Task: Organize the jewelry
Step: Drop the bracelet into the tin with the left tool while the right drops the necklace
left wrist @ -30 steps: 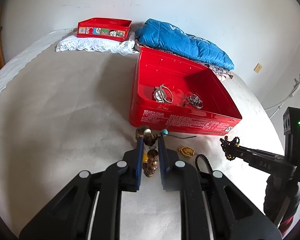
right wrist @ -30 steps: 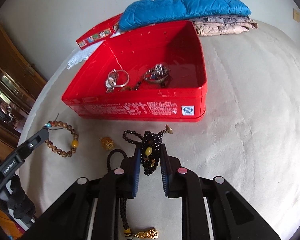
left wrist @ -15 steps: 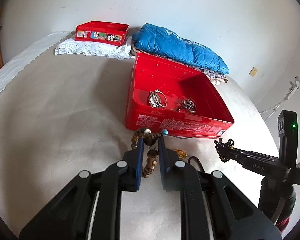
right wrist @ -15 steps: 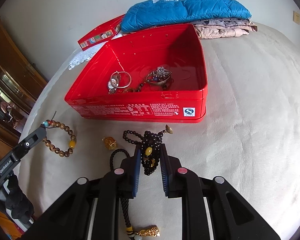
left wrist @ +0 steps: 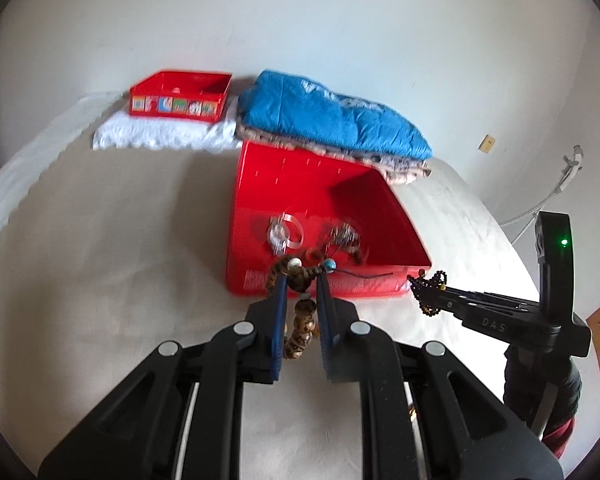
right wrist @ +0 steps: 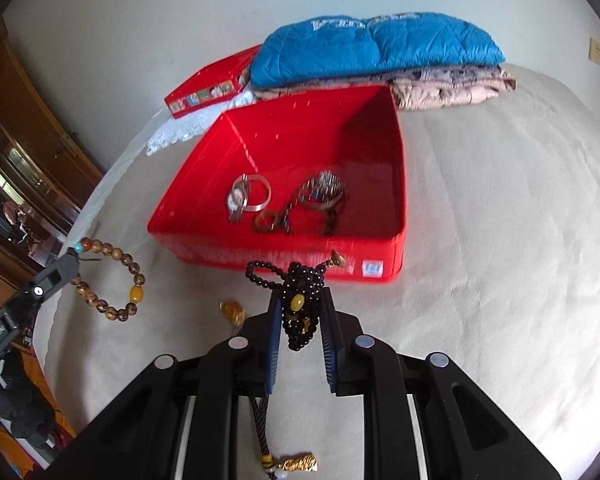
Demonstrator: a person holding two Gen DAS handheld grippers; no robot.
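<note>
Jewelry split between tin and grippers. Bed cover: cream, textured, carrying everything else. Folded blue quilt stacked on patterned beige bedding at the far edge, just behind the tin. Red tin: open-topped, resting on the cover, holding a silver bangle with smaller rings at its left side and a darker beaded cluster just to the right. Second, smaller red box with picture labels, set on white lace cloth further back, well apart from the tin.

Left gripper: clenched on the brown wooden bead bracelet, raised off the cover, tips in front of the tin's near wall; bracelet loop hanging between and below the fingers, with white and turquoise beads at the top. Right gripper: clenched on the black bead strand, amber bead facing the camera, one loop draped toward the left, black cord trailing down to a gold tassel. Small gold charm lying loose on the cover, between the two grippers, near the tin's front wall.
</note>
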